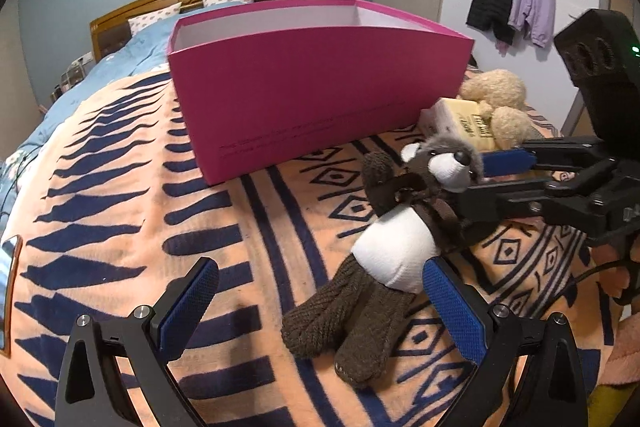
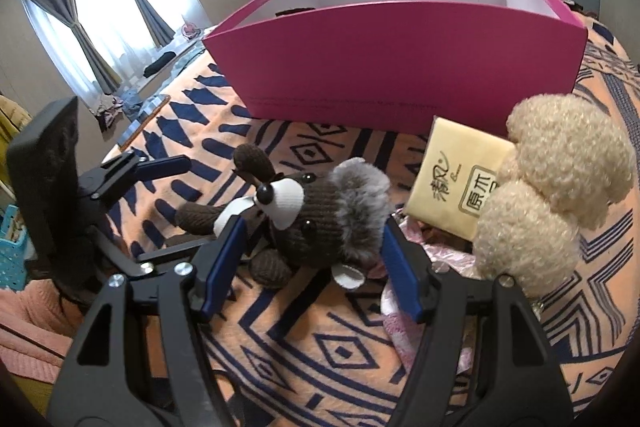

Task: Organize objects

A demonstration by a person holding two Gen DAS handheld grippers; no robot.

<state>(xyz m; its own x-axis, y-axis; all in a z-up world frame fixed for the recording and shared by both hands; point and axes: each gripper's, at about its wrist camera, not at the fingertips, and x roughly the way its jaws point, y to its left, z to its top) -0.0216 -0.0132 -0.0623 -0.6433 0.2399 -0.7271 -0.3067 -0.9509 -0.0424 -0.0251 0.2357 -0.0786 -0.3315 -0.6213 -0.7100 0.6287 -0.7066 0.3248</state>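
Clearly the koala toy [image 2: 308, 215] lies on the blanket [image 1: 120, 187] just before the pink box [image 1: 320, 99]. Both right gripper [image 2: 312, 259] and left gripper [image 1: 320, 307] stand released; the right should straddle the head squarely, then clench.

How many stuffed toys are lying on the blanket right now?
2: the brown knitted toy between the right hand-held gripper's fingers, and the cream plush beside the tissue pack. The pink box may hide more.

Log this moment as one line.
right tongs: astride brown knitted plush toy head, grip unclear | left tongs: open by legs | pink cardboard box: open
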